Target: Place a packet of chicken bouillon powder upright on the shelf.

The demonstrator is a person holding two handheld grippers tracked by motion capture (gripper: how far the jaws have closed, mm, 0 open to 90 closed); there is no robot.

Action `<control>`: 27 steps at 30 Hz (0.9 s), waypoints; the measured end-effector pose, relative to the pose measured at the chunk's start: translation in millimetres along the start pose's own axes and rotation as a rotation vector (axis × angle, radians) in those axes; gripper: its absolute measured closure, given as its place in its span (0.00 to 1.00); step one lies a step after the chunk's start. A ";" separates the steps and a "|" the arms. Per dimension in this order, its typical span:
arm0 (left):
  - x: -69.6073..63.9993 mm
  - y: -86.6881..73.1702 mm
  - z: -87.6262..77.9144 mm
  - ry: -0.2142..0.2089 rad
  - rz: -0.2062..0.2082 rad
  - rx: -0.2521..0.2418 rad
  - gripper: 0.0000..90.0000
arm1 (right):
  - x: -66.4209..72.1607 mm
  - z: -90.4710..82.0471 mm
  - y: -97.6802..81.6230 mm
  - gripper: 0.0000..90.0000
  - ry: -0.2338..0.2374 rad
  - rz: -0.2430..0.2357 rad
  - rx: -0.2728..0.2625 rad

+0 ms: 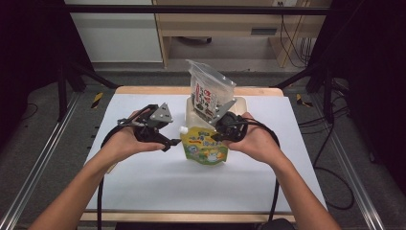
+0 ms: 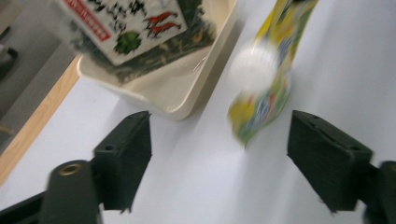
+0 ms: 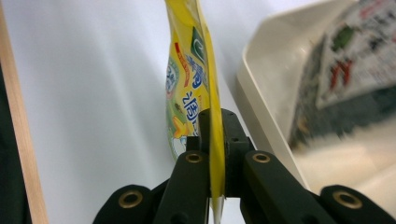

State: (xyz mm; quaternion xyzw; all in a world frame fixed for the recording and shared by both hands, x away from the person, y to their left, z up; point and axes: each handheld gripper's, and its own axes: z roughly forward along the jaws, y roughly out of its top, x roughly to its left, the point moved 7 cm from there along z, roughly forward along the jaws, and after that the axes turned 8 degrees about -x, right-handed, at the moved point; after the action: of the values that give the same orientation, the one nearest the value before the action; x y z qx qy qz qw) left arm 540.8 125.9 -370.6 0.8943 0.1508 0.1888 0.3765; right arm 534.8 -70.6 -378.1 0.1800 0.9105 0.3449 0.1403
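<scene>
White tabletop (image 1: 143,182): right gripper (image 3: 212,135) clamps yellow pouch (image 3: 194,79); left gripper (image 2: 219,154) gapes wide, empty.

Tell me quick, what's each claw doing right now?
Right gripper clamped on yellow pouch. Left gripper open, empty. Cream tray with seaweed bag close behind.

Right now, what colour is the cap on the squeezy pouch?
White cap on the yellow-green pouch; best in the left gripper view.

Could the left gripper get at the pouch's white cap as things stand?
Probably yes. The left gripper has its jaws apart with nothing between them, and the white cap lies just ahead over bare table, while the right gripper pinches the yellow pouch by its edge.
</scene>
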 end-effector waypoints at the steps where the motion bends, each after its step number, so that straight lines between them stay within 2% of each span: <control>1: 0.7 -4.3 -0.1 0.012 -0.009 0.000 0.19 | -1.7 -4.9 -3.9 1.00 -0.007 0.015 0.000; 3: 2.4 -12.9 -0.3 0.042 -0.026 0.007 0.16 | -5.7 -15.2 -12.0 1.00 -0.023 0.058 -0.005; 5: 2.7 -17.0 -0.2 0.050 -0.037 0.013 0.13 | -10.0 -25.9 -21.0 1.00 -0.038 0.098 -0.007; 7: 2.5 -28.1 2.7 0.071 -0.064 0.022 0.11 | -14.5 -35.9 -30.0 1.00 -0.055 0.139 -0.003; 9: 1.6 -34.2 6.2 0.087 -0.069 0.035 0.09 | -19.2 -44.3 -38.5 1.00 -0.075 0.176 0.002; 13: -2.0 -43.0 13.3 0.086 -0.095 0.035 0.08 | -28.7 -60.2 -54.5 1.00 -0.118 0.247 0.012; 21: -9.3 -56.3 23.3 0.096 -0.106 0.043 0.07 | -43.1 -87.0 -73.6 1.00 -0.175 0.321 -0.002; 27: -10.8 -71.7 28.3 0.147 -0.137 0.032 0.07 | -51.2 -101.6 -87.9 1.00 -0.204 0.370 -0.009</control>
State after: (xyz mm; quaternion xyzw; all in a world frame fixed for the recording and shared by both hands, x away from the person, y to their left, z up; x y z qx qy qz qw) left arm 534.9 152.1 -443.7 0.8716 0.2418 0.2254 0.3620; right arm 521.8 -212.3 -357.6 0.3776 0.8413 0.3489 0.1670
